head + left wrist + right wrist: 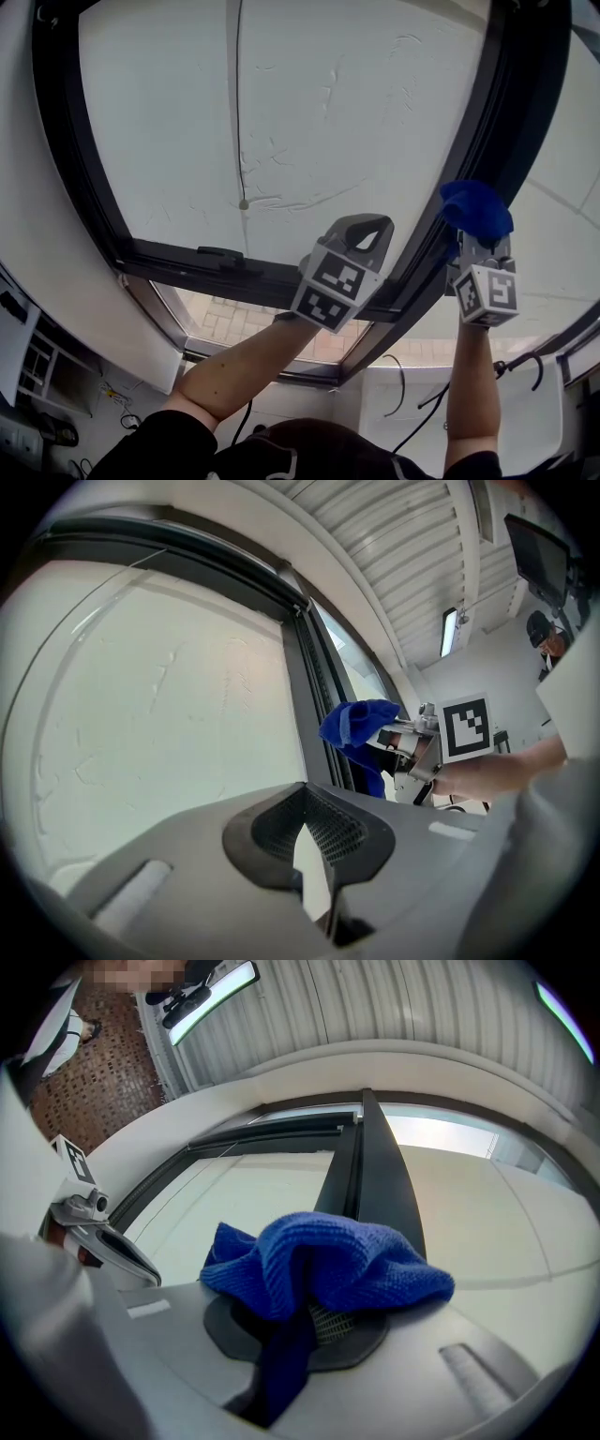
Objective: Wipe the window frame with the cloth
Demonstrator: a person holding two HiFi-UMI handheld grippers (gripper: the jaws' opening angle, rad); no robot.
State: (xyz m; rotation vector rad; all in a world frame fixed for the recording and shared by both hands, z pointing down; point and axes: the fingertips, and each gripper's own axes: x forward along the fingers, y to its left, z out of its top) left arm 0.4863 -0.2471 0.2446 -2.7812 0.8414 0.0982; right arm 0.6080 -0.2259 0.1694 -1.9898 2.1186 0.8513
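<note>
At the right of the head view, we find the right gripper raised against the dark window frame. Its jaws are clamped on the blue cloth. The cloth bunches over the jaw tips and lies against the upright frame member. We cannot confirm the exact contact patch, as the cloth covers it.

In the right gripper view, the cloth fills the lower centre. A dark fold of it runs down between the jaws of the right gripper. The frame member rises behind it to the upper centre of the frame. Pale glass lies on both sides.

At the centre of the head view, the left gripper points at the window pane, near the lower right corner of the frame. Its marker cube faces the camera.

In the left gripper view, we read the jaws of the left gripper as closed tip to tip, with nothing between them. Only a narrow wedge of light shows below the tips. The cloth appears at centre right, against the frame. It is well apart from the left gripper.
</note>
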